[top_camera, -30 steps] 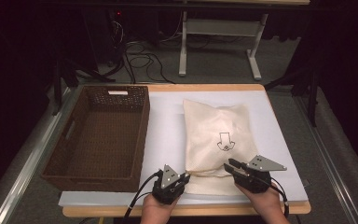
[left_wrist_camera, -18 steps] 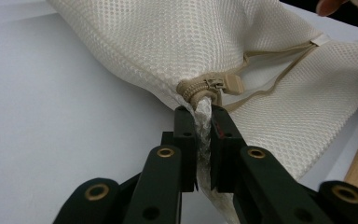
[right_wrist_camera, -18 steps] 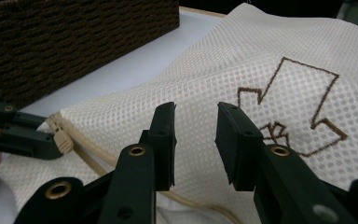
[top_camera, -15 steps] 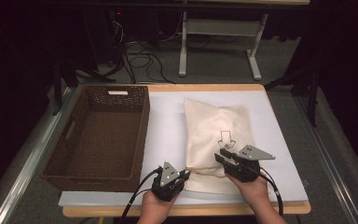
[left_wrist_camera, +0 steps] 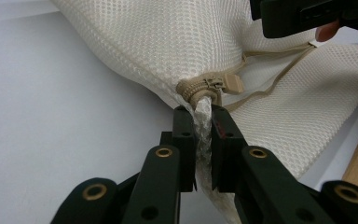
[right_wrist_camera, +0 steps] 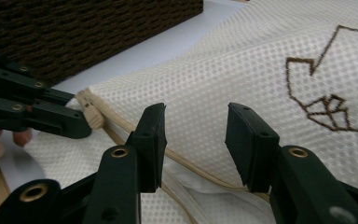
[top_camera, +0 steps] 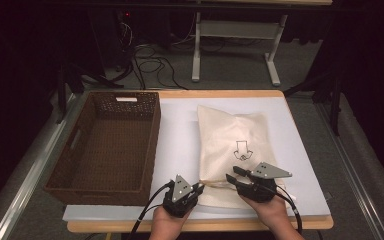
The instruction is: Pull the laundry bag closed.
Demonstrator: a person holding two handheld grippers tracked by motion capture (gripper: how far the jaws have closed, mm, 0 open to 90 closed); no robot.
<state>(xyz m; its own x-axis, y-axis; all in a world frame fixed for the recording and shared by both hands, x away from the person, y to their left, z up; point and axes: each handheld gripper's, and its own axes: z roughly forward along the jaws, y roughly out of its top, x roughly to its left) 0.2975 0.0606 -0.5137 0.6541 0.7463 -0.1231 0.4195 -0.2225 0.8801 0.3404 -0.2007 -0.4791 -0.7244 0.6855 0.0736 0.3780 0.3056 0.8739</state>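
Observation:
A cream mesh bag (top_camera: pixel 235 145) with an embroidered arrow (right_wrist_camera: pixel 326 93) lies flat on the white mat. My left gripper (top_camera: pixel 200 187) is shut on the bag's near corner, and its jaws (left_wrist_camera: pixel 203 112) pinch the mesh just below the zipper's end and pull tab (left_wrist_camera: pixel 233 84). My right gripper (top_camera: pixel 231 173) hovers over the bag's near edge, close to the right of the left one. Its jaws (right_wrist_camera: pixel 193 123) have just been opening. They straddle the tan zipper seam, and the pads do not press on it.
A dark woven basket (top_camera: pixel 152 145) with nothing in it stands to the left of the bag on the mat. The table's wooden front edge (top_camera: pixel 310 222) runs just behind both hands. Beyond the table are a dark floor with cables and a desk frame (top_camera: pixel 235 45).
My right gripper has shifted a little leftwards along the bag's near edge, towards the left gripper. The left gripper and the bag have stayed put.

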